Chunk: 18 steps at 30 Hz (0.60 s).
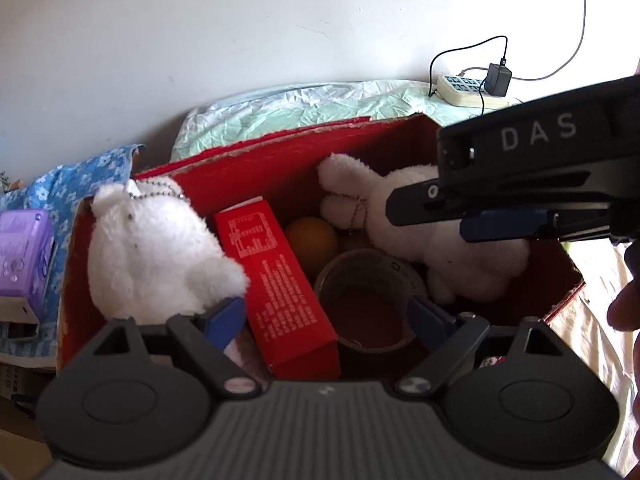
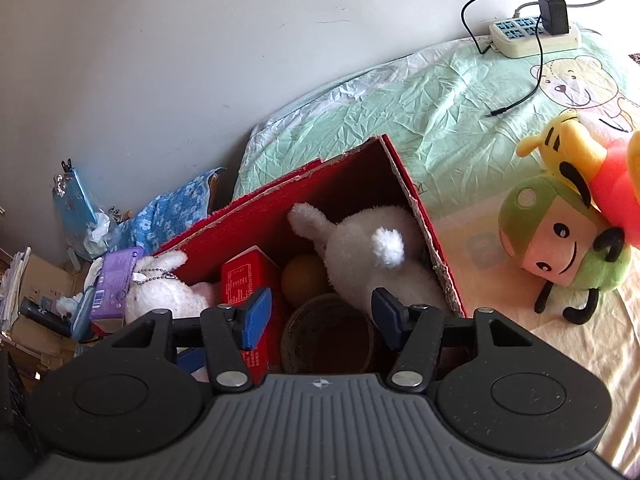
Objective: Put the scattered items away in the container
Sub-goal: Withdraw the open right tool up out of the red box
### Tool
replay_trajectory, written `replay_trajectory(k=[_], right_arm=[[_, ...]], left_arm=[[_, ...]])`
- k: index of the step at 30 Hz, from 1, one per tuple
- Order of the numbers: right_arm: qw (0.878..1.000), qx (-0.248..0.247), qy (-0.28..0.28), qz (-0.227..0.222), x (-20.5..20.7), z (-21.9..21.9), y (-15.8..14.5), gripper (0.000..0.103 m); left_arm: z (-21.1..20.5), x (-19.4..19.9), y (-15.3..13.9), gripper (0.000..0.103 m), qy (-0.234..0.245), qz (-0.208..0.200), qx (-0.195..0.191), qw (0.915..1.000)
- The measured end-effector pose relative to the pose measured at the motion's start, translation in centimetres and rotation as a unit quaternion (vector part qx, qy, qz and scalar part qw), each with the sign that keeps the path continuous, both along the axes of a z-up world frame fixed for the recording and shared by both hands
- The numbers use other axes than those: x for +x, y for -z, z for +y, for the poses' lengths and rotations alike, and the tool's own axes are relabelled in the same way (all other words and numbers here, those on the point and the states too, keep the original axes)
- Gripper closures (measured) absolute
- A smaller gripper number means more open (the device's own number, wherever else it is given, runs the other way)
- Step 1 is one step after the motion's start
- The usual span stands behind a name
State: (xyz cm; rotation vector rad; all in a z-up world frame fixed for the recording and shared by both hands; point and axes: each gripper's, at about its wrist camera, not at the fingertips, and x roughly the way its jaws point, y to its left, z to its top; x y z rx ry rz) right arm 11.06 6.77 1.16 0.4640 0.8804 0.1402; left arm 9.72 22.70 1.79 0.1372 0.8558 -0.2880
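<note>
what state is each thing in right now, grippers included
left gripper: open, empty, over the box
right gripper: open, empty
red box: open on top, holding items
white bunny: lying in box
white plush with chain: leaning in box corner
red carton: tilted in box
tape roll: in box
green plush: outside on bed
charger: plugged into strip

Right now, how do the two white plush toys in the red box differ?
The plush with the bead chain sits at the box's left end; the white rabbit plush lies at the right end. A metal bead chain shows plainly on the first; the right wrist view shows the rabbit's pompom tail, and nothing like it shows on the first. The first is clear of the right gripper, whose fingers reach over the rabbit. Both are white, fluffy and inside the red box.
</note>
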Motion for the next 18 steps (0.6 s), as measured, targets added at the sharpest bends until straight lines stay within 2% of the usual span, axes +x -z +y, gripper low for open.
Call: replay_trajectory(k=[4, 8, 10, 14, 18], right_arm=[[0.998, -0.057, -0.015, -0.005, 0.6, 1.9, 0.4, 0.033], [0.997, -0.071, -0.016, -0.006, 0.8, 2.7, 0.6, 0.022], [0.998, -0.065, -0.015, -0.010, 0.6, 2.5, 0.4, 0.023], [0.999, -0.039, -0.009, -0.024, -0.2, 1.6, -0.1, 0.036], [0.999, -0.014, -0.004, -0.040, -1.2, 0.8, -0.7, 0.043]], left_arm=[[0.4, 0.1, 0.1, 0.013, 0.005, 0.003, -0.004, 1.0000], [0.3, -0.1, 0.1, 0.016, 0.005, 0.001, -0.005, 1.0000], [0.5, -0.1, 0.1, 0.015, 0.004, 0.001, -0.006, 1.0000], [0.9, -0.2, -0.1, 0.016, 0.001, -0.006, -0.012, 0.9999], [0.6, -0.4, -0.5, 0.020, 0.000, -0.011, -0.018, 0.9998]])
